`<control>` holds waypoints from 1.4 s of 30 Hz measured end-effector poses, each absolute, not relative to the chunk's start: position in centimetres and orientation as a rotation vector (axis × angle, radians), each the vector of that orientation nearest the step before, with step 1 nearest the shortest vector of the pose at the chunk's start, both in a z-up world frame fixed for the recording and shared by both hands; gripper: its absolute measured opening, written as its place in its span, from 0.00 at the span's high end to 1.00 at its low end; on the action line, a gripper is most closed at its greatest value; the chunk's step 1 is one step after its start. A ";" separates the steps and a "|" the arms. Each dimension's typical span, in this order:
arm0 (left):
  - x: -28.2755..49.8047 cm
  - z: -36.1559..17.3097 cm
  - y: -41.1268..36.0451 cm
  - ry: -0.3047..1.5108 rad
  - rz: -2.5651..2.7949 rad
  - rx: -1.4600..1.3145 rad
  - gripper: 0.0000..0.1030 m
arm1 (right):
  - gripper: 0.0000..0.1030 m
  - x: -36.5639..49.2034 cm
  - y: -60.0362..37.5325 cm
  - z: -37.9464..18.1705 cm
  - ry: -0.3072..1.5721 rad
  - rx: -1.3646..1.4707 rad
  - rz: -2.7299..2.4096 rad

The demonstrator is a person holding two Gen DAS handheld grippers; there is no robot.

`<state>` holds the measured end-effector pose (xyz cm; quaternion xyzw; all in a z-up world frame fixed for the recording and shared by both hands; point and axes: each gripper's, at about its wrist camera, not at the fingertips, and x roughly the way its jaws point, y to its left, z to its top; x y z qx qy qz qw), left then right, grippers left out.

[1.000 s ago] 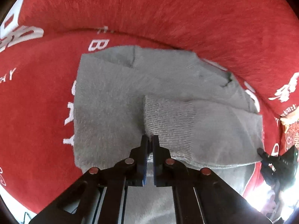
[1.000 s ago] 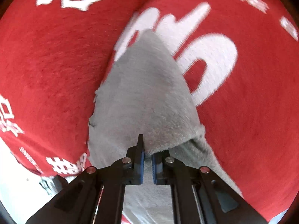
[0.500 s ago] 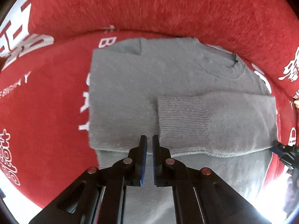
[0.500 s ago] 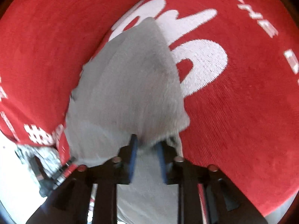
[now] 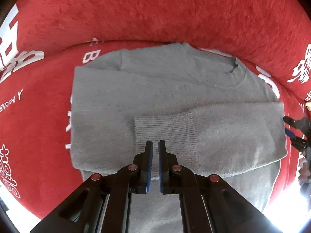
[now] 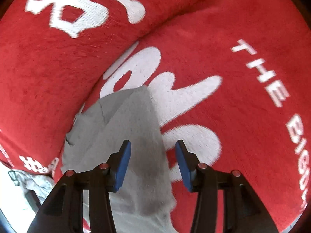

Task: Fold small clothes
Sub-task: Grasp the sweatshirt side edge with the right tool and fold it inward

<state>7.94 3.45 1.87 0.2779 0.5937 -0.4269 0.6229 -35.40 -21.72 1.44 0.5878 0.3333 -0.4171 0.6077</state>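
Note:
A small grey fuzzy sweater (image 5: 159, 89) lies flat on a red plush cover (image 5: 38, 116). One sleeve (image 5: 223, 134) is folded across its body, with the ribbed cuff (image 5: 165, 132) near the middle. My left gripper (image 5: 155, 145) hovers over the cuff, jaws nearly together and holding nothing. In the right wrist view the sweater's folded edge (image 6: 134, 136) lies below my right gripper (image 6: 152, 145), which is open and empty above it. The right gripper also shows at the right edge of the left wrist view (image 5: 295, 134).
The red cover bears white printed letters (image 6: 175, 104) and rises into a backrest (image 5: 155, 9) behind the sweater. A grey-white cloth (image 6: 35, 182) lies off the cover's lower left edge in the right wrist view.
My right gripper has opened and let go of the sweater's folded edge, which now lies on the cover. My left gripper has drawn back from the cuff, still nearly closed.

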 end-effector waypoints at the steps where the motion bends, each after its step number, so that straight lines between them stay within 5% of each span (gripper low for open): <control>1: 7.8 1.6 3.4 1.366 -0.973 0.646 0.94 | 0.86 -35.0 -21.9 1.6 0.787 1.343 -0.960; 2: 7.7 1.4 3.3 1.366 -0.969 0.653 0.94 | 0.92 -34.4 -22.0 2.2 0.799 1.314 -0.942; 9: 6.4 0.4 2.7 1.328 -0.959 0.711 0.94 | 0.92 -32.8 -21.8 1.8 1.011 1.099 -0.991; 23: 5.2 1.1 2.4 1.345 -0.940 0.737 0.94 | 0.86 -33.4 -16.4 6.3 0.963 1.070 -1.083; 38: 5.1 2.0 4.1 1.357 -0.908 0.749 0.94 | 0.86 -31.5 -13.5 3.5 1.119 1.072 -1.016; 40: 5.0 2.4 4.8 1.355 -0.905 0.768 0.94 | 0.85 -31.8 -13.2 4.0 1.112 1.087 -1.016; 42: 4.7 2.6 5.4 1.357 -0.911 0.780 0.94 | 0.72 -32.0 -12.4 4.6 1.092 1.110 -1.008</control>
